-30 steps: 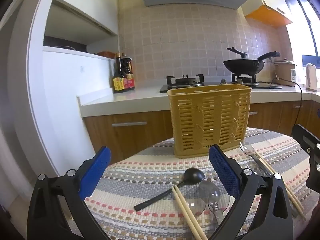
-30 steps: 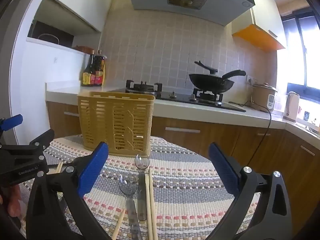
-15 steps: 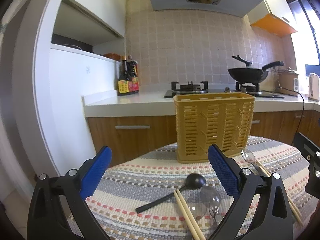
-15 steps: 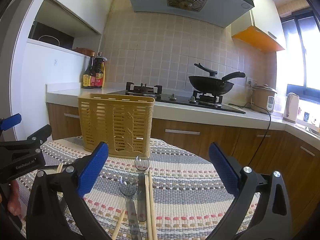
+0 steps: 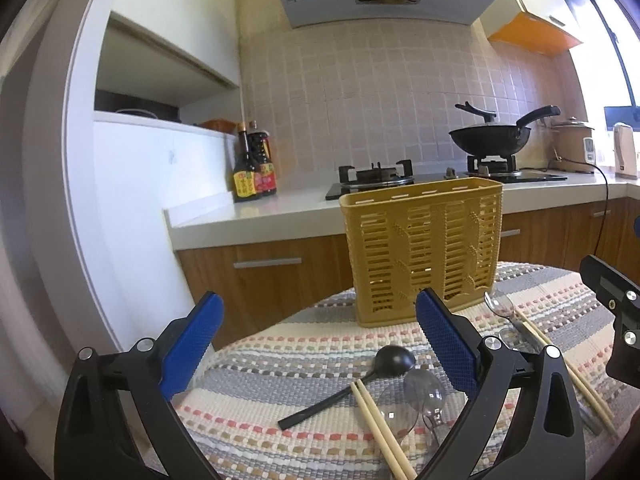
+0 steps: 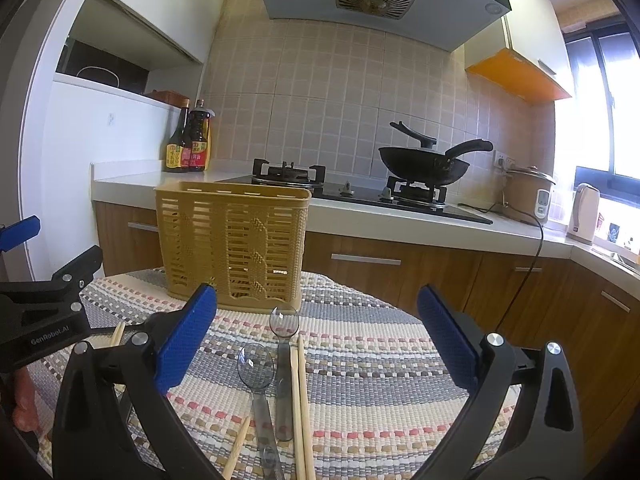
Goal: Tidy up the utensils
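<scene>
Yellow slatted utensil basket [image 5: 424, 252] stands upright on the striped mat [image 5: 304, 344] covering the desk. Left claw [image 5: 318, 344] spread wide, holding nothing, hovering short of the basket. Between its fingers, nearer than the basket: black spoon [image 5: 360, 380], two clear spoons [image 5: 424, 396], a chopstick pair [image 5: 380, 424]. Right claw [image 6: 316, 340] also wide, empty. Between its fingers, in front of the basket [image 6: 232, 244]: two clear plastic spoons [image 6: 256, 368] and parallel chopsticks [image 6: 300, 400], handles toward the claw.
</scene>
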